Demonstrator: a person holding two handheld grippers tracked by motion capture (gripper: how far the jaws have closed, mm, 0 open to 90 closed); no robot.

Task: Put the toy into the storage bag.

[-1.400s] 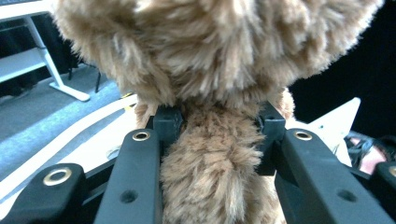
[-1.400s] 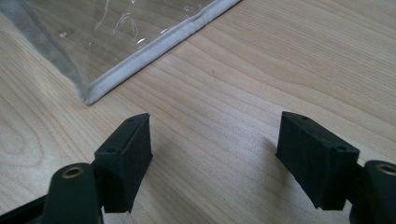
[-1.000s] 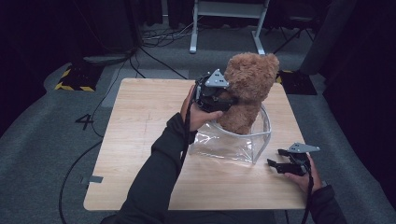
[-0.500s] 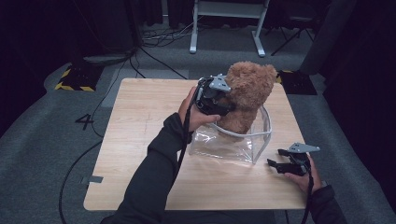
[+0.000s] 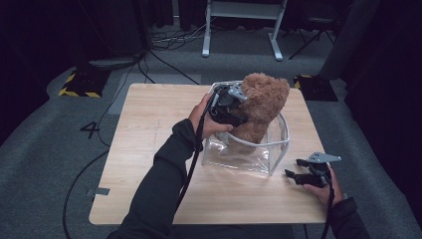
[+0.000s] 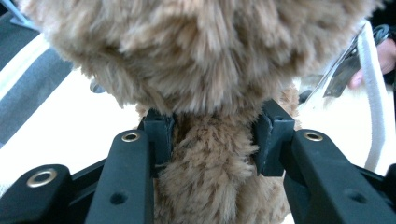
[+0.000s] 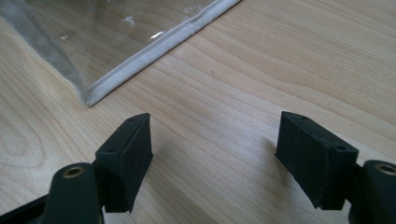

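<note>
A brown, shaggy teddy bear is sitting upright with its lower body inside a clear plastic bag trimmed in white piping, its head and shoulders rising above the bag's open rim. The left gripper is clamping the bear at the narrow neck, one black jaw pressing into the fur on each side, with the big round head swelling just above the jaws. In the high view that gripper is sitting against the bear's near side, over the bag's mouth.

The right gripper is resting low near the table's front right corner, jaws spread wide with nothing between them. Ahead of it and to its left, the bag's piped bottom corner is lying on the wood, near but apart from the jaws. Bare tabletop is stretching ahead and to its right, and a broad open area is lying to the left of the left gripper.
</note>
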